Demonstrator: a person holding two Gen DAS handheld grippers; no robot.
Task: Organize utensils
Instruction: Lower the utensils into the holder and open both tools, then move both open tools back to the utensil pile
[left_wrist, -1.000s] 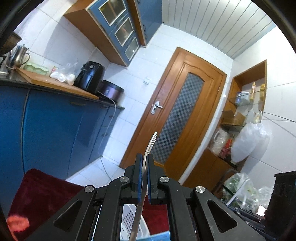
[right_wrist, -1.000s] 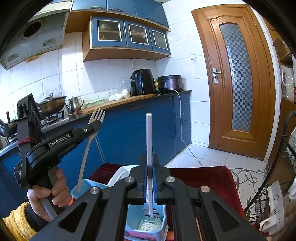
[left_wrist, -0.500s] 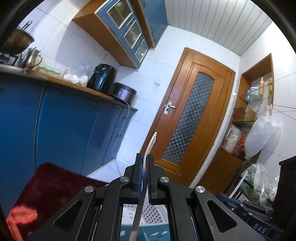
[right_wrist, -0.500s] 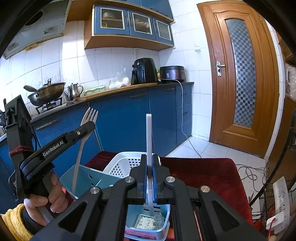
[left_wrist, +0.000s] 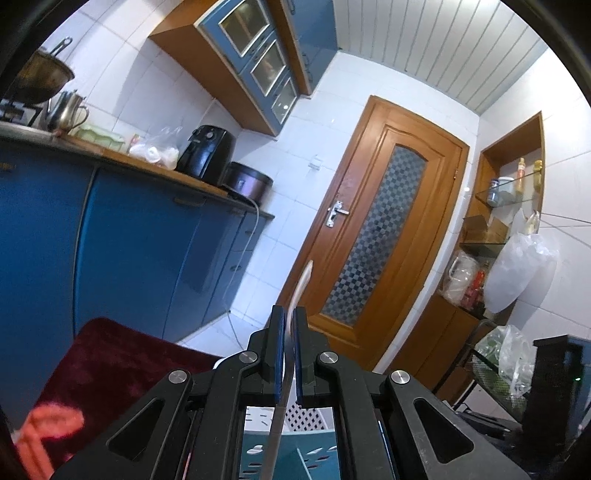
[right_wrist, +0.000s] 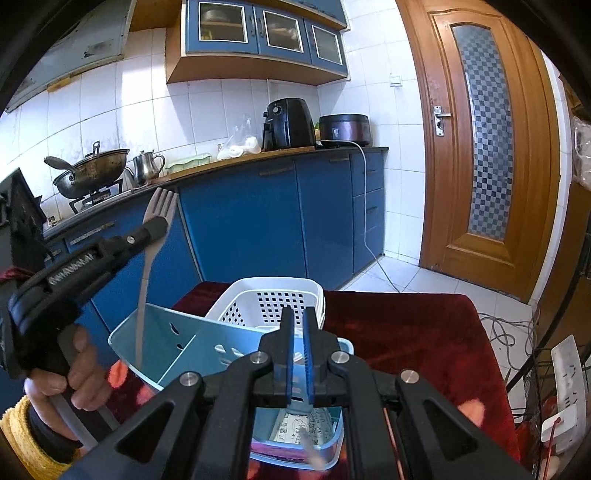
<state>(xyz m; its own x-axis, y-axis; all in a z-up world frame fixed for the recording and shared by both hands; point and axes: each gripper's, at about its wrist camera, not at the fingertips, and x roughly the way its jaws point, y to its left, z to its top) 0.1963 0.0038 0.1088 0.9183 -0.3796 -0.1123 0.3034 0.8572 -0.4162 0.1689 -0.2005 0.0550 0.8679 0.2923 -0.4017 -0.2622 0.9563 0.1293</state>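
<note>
A grey fork (left_wrist: 303, 275) stands upright in my left gripper (left_wrist: 288, 310), which is shut on its handle. In the right wrist view that same left gripper (right_wrist: 157, 226) holds the fork (right_wrist: 159, 204) over the left compartment of the light blue utensil holder (right_wrist: 168, 345), with the handle's end down inside it. My right gripper (right_wrist: 298, 314) hangs over the holder's near compartment, jaws almost together. No handle rises above them. A pale utensil (right_wrist: 309, 446) shows blurred below them inside the holder.
A white perforated basket (right_wrist: 280, 291) stands just behind the holder on a dark red cloth (right_wrist: 406, 332). Blue cabinets (right_wrist: 258, 229) run along the left. A power strip (right_wrist: 565, 373), cables and a wire rack crowd the right edge. A person's hand (right_wrist: 79, 373) grips the left tool.
Both grippers have sunk toward the holder. The fork's handle now reaches into the left compartment. The pale utensil that stood up between the right jaws has dropped below them.
</note>
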